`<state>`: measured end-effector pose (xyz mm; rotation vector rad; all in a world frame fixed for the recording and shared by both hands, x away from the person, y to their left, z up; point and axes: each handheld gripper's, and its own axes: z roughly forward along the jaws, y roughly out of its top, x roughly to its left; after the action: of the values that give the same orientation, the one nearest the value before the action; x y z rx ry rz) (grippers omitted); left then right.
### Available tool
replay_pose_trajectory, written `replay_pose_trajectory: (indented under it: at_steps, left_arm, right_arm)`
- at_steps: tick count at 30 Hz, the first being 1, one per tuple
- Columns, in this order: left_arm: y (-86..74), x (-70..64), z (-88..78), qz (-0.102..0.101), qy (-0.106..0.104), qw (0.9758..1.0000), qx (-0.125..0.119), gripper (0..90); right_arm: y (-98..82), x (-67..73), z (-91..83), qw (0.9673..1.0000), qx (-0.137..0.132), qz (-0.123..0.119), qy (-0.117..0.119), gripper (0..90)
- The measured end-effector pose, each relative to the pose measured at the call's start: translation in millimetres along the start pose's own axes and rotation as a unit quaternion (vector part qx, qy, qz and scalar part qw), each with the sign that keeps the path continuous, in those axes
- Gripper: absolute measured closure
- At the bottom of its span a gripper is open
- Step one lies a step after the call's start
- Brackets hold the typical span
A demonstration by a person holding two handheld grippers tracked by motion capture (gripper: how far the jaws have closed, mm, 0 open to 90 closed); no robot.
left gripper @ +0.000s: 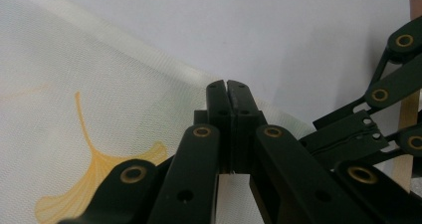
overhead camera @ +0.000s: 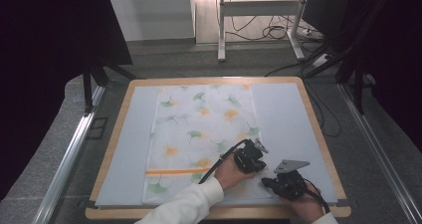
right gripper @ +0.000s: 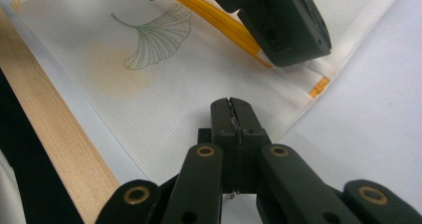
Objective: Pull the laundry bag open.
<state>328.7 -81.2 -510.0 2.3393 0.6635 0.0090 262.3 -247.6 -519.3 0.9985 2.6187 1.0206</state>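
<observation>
A white cloth (overhead camera: 199,129) printed with green and yellow ginkgo leaves and one orange stripe lies flat on a grey mat (overhead camera: 283,119). My left gripper (overhead camera: 255,163) is held by a hand in a white sleeve at the cloth's right edge, near the front corner. In the left gripper view its jaws (left gripper: 229,87) are shut, tips down on the hem of the cloth (left gripper: 74,84). My right gripper (overhead camera: 268,182) sits just right of it; its jaws (right gripper: 231,104) are shut, low over the cloth's corner (right gripper: 164,84). No pinched fabric shows in either.
The mat lies on a wooden table (overhead camera: 318,134), whose front edge (right gripper: 50,134) runs close to both hands. Bare mat (right gripper: 373,124) lies right of the cloth. Dark frame rails flank the table; a desk leg and cables stand beyond.
</observation>
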Motion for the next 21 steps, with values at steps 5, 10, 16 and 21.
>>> replay_pose_trajectory:
  at_steps: [5,10,16,21]
  left_arm:
    - [-1.4,4.2,0.7,-0.019,-0.004,0.9998,-0.005,90.0]
    - [-3.8,3.9,-0.2,-0.026,-0.001,0.9996,-0.007,90.0]
    - [-6.8,4.2,0.0,-0.04,-0.002,0.9991,-0.012,90.0]
    - [-8.7,6.3,0.6,-0.05,-0.009,0.9985,-0.019,90.0]
  right_arm:
    - [0.3,0.1,0.1,1.0,0.002,0.009,0.0,89.5]
    - [1.0,0.0,0.4,0.9999,0.005,0.016,-0.002,89.7]
    - [0.9,-1.6,0.4,0.9997,0.005,0.023,0.002,89.7]
    - [2.0,-5.9,0.1,0.9989,0.007,0.045,0.015,89.6]
